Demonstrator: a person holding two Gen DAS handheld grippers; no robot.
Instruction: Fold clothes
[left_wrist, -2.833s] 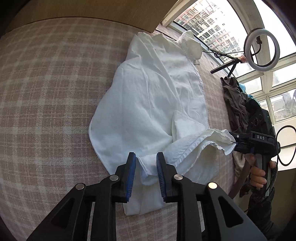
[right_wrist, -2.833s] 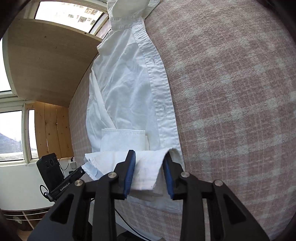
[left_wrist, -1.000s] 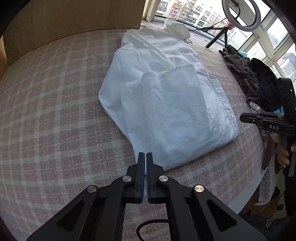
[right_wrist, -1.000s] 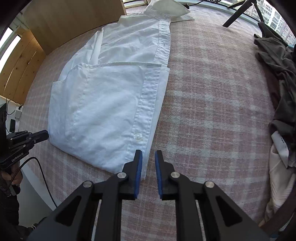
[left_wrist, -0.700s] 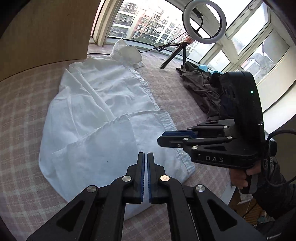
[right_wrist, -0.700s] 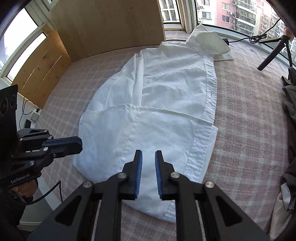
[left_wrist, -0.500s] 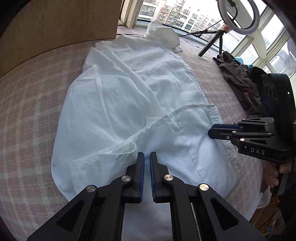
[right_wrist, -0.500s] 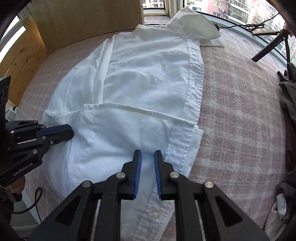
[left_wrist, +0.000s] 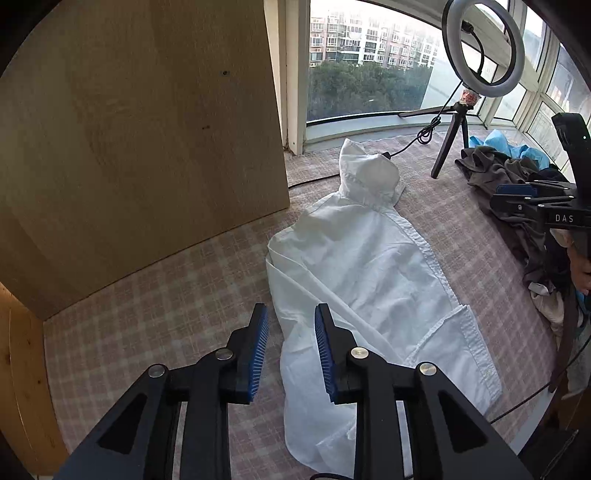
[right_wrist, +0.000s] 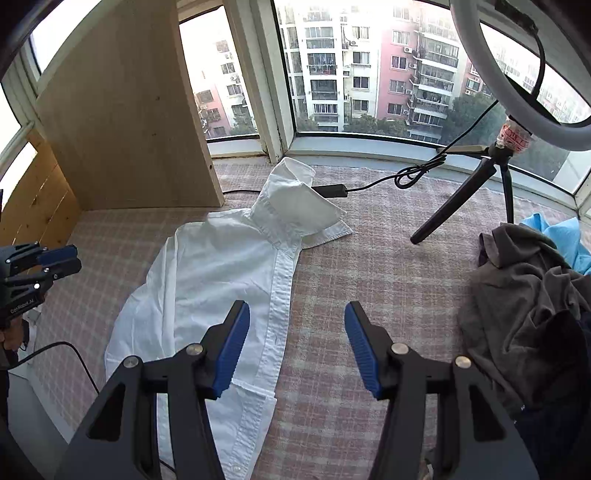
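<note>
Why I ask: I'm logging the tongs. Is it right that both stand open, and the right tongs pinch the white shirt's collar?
Not quite. Both stand open, but the right tongs hold nothing; the white shirt lies free, collar untouched, as the right wrist view shows.

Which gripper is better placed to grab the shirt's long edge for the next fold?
Probably left. The left gripper is open over the white shirt's side edge; the right gripper, also open, mostly spans bare plaid cover beside the placket.

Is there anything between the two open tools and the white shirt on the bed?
Nothing visible. The left tool and right tool hang open above the white shirt. The pile of dark clothes and the ring light tripod stand off to the side.
</note>
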